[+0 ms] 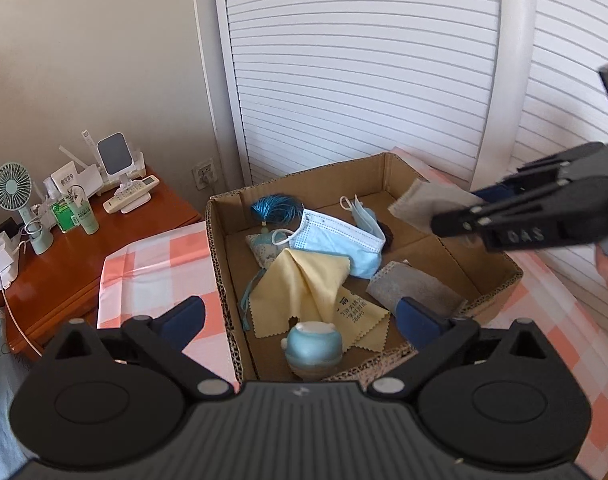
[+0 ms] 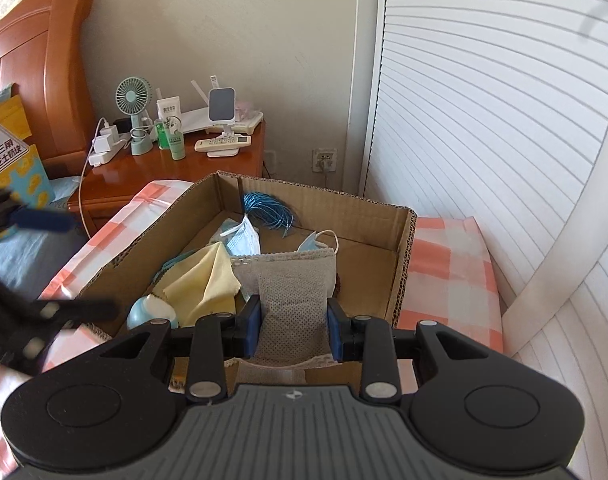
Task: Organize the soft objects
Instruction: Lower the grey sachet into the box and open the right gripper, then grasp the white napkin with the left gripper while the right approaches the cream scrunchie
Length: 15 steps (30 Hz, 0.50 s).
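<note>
A grey mesh cloth (image 2: 294, 300) hangs pinched between the blue fingers of the right gripper (image 2: 294, 330), held above the open cardboard box (image 2: 404, 248) that sits on a pink-checked bed cover (image 2: 448, 264). The cloth looks light and limp; its free upper edge flops forward past the fingertips, and its lower edge sags behind them, so a grasp near the middle, as here, seems the safest way to keep it from slipping out.

The left gripper (image 1: 300, 318) is spread wide and holds nothing, poised over the near end of the box. Just ahead of its fingers lie a yellow lens cloth (image 1: 304, 292), a second grey cloth (image 1: 416, 288) beside the right-hand finger, a blue face mask (image 1: 336, 244) farther on, and a blue tassel (image 1: 274, 208) at the far wall. A small blue ceramic-looking jar (image 1: 312, 350) stands between the fingers, close to them; it is likely the one hard, breakable thing here and calls for care. The thin cloths would probably bunch if pushed, so a pinch at a raised fold or corner should serve best
</note>
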Each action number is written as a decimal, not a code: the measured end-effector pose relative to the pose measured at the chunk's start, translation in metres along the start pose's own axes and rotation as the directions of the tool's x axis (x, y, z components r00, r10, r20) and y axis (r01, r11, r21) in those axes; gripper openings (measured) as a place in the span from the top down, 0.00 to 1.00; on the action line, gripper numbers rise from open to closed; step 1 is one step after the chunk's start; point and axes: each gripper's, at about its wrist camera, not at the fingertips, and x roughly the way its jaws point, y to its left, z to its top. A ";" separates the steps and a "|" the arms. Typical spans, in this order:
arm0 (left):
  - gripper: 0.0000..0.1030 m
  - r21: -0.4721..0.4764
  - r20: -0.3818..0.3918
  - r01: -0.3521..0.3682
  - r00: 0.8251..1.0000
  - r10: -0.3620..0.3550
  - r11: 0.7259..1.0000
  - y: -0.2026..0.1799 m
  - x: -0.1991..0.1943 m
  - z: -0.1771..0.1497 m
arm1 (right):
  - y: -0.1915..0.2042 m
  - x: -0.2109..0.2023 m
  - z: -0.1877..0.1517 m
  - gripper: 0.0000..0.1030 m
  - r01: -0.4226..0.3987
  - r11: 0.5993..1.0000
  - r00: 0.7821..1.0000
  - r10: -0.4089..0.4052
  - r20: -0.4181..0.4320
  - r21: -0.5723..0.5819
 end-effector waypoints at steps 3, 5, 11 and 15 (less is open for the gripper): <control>0.01 0.010 0.012 0.011 1.000 -0.011 1.000 -0.003 -0.017 -0.008 | -0.003 0.013 0.012 0.64 0.007 0.999 1.000 -0.006 -0.014 0.034; 0.01 0.015 0.020 0.019 1.000 -0.019 1.000 -0.005 -0.027 -0.014 | -0.008 0.023 0.022 0.64 0.018 0.998 1.000 -0.017 -0.021 0.060; 0.01 0.005 0.035 0.002 0.999 -0.002 1.000 -0.004 -0.049 -0.036 | -0.025 0.054 0.047 0.25 0.093 0.984 0.995 -0.089 -0.033 0.152; 0.01 -0.007 0.036 0.006 0.999 -0.006 1.000 -0.002 -0.058 -0.050 | -0.029 0.057 0.047 0.07 0.121 0.978 0.992 -0.116 -0.041 0.168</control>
